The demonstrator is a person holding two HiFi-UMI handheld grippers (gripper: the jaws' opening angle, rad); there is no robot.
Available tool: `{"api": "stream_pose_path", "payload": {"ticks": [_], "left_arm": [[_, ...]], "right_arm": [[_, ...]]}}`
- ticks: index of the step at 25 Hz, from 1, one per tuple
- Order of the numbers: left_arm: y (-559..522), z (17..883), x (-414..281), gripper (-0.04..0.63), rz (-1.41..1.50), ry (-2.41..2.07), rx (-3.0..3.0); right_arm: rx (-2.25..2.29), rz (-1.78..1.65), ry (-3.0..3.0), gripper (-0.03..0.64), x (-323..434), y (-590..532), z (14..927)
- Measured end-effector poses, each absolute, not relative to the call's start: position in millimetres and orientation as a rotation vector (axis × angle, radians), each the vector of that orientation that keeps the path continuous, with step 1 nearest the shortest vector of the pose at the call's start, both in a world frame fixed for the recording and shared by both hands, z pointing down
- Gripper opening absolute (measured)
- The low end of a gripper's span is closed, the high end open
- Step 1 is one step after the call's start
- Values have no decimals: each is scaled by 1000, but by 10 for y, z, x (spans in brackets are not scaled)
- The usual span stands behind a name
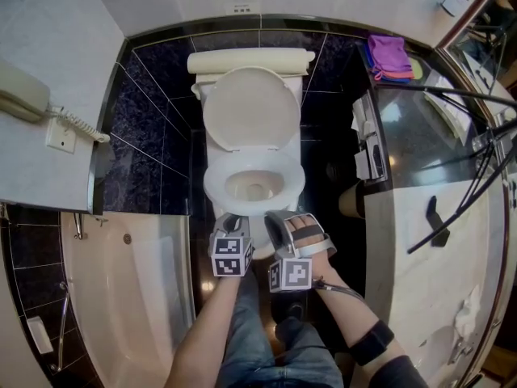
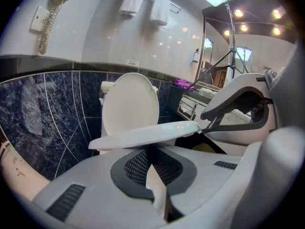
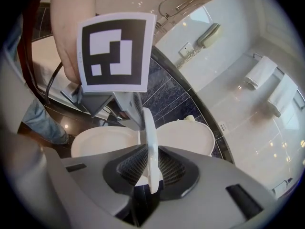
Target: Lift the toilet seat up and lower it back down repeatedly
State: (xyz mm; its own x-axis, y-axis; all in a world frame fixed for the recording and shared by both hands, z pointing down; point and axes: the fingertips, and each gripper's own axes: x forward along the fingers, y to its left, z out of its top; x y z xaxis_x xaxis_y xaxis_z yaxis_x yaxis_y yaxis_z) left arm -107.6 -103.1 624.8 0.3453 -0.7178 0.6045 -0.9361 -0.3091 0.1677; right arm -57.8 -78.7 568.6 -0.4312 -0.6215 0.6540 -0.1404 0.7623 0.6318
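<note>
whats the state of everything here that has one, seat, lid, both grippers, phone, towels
toilet seat: partly raised, off the bowl, not yet against the lid
toilet lid: up, leaning back on the cistern
left gripper: closed on the seat's front edge
right gripper: closed on the seat's front edge
wall phone: handset on its cradle
towels: folded, stacked

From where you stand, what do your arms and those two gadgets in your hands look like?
Both the left gripper and right gripper are pale grey plastic with dark mesh-patterned pads on the fingers. Each carries a cube of black-and-white square markers. Black straps fasten the right one on; a thin cable and a black armband sit on that forearm. Blue jeans.
</note>
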Motion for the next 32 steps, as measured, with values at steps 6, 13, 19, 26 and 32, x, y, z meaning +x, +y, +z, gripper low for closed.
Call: {"api": "stream_pose_path", "payload": {"ticks": [6, 13, 19, 26, 32], "left_arm": [[-585, 6671, -1028, -10, 607, -1429, 2080], [19, 7488, -983, -11, 665, -1404, 2036], [363, 8144, -952, -11, 750, -1357, 2033], [607, 8792, -862, -11, 785, -1294, 1982], [784, 9190, -856, -11, 818, -1265, 1902]], "right_arm": [[692, -448, -2003, 17, -150, -469, 6019], [955, -28, -2027, 17, 441, -268, 6847], [1128, 239, -2002, 17, 741, -225, 7492], [1164, 348, -1989, 17, 706, -154, 8105], [1135, 362, -1975, 17, 684, -55, 8395]]}}
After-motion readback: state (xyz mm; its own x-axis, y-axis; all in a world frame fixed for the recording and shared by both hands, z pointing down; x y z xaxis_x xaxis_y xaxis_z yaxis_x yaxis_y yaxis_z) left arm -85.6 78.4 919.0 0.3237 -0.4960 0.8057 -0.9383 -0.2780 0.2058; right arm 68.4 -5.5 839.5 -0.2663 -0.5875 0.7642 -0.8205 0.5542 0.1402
